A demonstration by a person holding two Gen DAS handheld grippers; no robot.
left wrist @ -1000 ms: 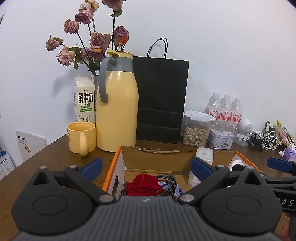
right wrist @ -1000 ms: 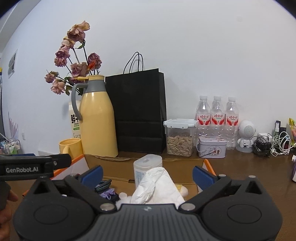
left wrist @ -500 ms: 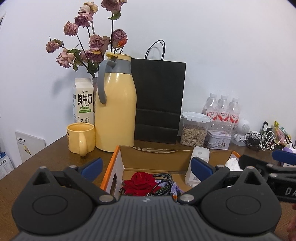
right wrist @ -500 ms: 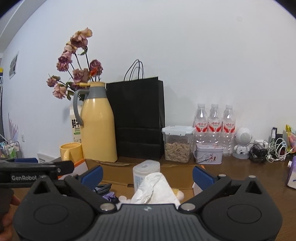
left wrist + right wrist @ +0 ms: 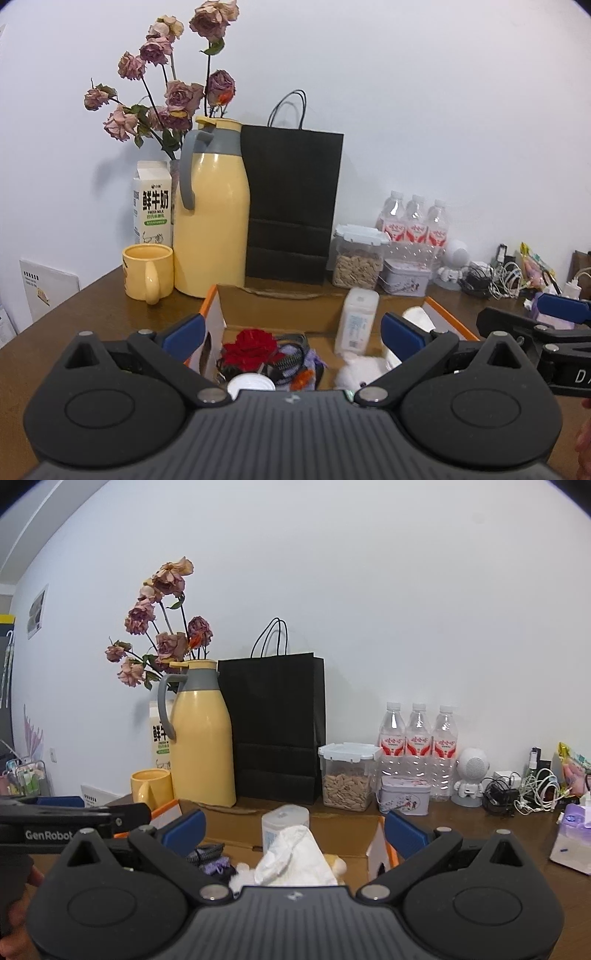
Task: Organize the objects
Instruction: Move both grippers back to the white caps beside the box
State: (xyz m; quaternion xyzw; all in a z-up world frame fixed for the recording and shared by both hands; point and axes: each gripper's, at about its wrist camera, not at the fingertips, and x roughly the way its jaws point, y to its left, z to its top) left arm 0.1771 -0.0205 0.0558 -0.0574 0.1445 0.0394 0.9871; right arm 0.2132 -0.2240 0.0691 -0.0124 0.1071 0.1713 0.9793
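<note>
1. Two handheld grippers hover side by side above an open orange-edged cardboard box (image 5: 212, 314) on the brown wooden worktop (image 5: 92, 314).
2. Left gripper (image 5: 291, 334): its jaws stand wide apart with nothing between the blue pads, touching nothing.
3. Right gripper (image 5: 295, 829): its jaws are likewise spread wide and hold nothing; the crumpled white tissue (image 5: 295, 860) sits below the gap, apart from both fingers.
4. Inside the box, toward its left side, lie a red fabric rose (image 5: 251, 349), a coiled black-and-grey braided cable (image 5: 291, 354) just beside it, and a round white lid (image 5: 251, 384) near the camera edge.
5. Toward the box's right side stands an upright white plastic bottle (image 5: 356, 321), with a fluffy white plush item (image 5: 360, 373) in front of it.
6. Behind the box, along the wall, stand a yellow ceramic mug (image 5: 147, 271), a tall yellow thermos jug with grey handle (image 5: 212, 229), a white milk carton (image 5: 153, 206), dried pink roses (image 5: 166, 99), and a black paper bag (image 5: 291, 206).
7. Further right are a clear lidded container of seeds (image 5: 349, 775), three clear water bottles with red labels (image 5: 417, 738), and a small patterned tin (image 5: 404, 795).
</note>
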